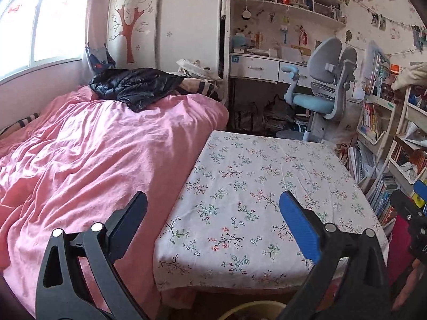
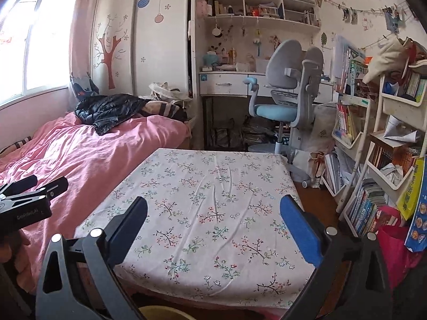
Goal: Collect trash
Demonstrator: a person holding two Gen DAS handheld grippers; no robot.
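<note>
My left hand-held gripper (image 1: 213, 205) and right hand-held gripper (image 2: 213, 210) both hover spread and empty over the floral-cloth desk (image 2: 202, 186). No trash shows on it (a yellow bin rim (image 2: 162, 313) peeks below). I'd sweep slowly toward the crumpled paper (image 2: 392, 173) on the shelf (image 2: 384, 178), I judge.

Floral-cloth table (image 2: 213, 200) straight ahead of the tool, cloth wrinkled. Pink bed (image 1: 88, 154) to the left, touching the table edge; black jacket (image 1: 133, 85) on its far end. Grey-blue desk chair (image 2: 288, 90) beyond the table, at a white desk (image 2: 226, 82). Bookshelves (image 2: 373, 146) to the right, crammed with books.
</note>
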